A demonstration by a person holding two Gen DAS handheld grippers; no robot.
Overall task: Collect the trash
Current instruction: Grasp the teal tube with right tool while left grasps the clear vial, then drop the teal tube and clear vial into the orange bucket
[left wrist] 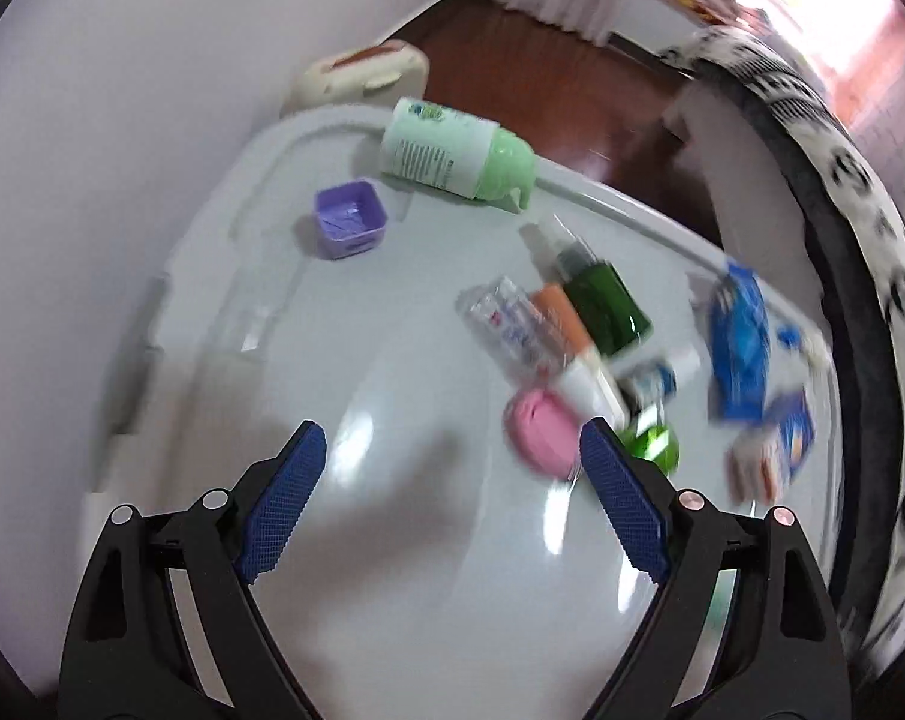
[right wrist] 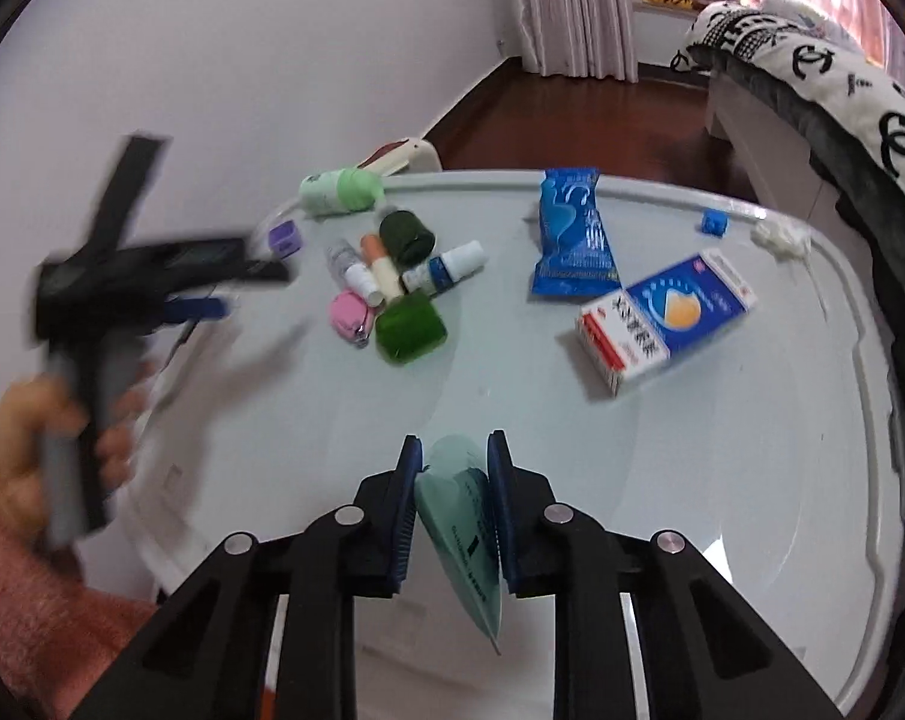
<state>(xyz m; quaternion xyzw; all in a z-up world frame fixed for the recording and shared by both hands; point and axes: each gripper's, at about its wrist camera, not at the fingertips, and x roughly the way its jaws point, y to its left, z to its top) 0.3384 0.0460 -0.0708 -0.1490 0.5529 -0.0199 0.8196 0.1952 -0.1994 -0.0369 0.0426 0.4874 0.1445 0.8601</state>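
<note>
My right gripper (right wrist: 455,438) is shut on a pale teal paper packet (right wrist: 461,516), which stands on edge between the blue pads above the white table (right wrist: 632,480). My left gripper (left wrist: 452,426) is open with nothing between its fingers, low over the table's left part; it shows blurred in the right wrist view (right wrist: 212,288). Just beyond its right finger lie a pink round case (left wrist: 542,432), small bottles and tubes (left wrist: 536,324) and a dark green bottle (left wrist: 602,294). A blue packet (right wrist: 575,240), a blue-and-white medicine box (right wrist: 668,318) and a white crumpled tissue (right wrist: 779,237) lie further right.
A pale green bottle (left wrist: 452,150) lies on its side at the far edge, near a small purple cup (left wrist: 350,219). A cream container (left wrist: 362,75) stands behind the table by the white wall. A bed with a black-and-white blanket (right wrist: 842,78) runs along the right. A hand (right wrist: 26,432) holds the left gripper.
</note>
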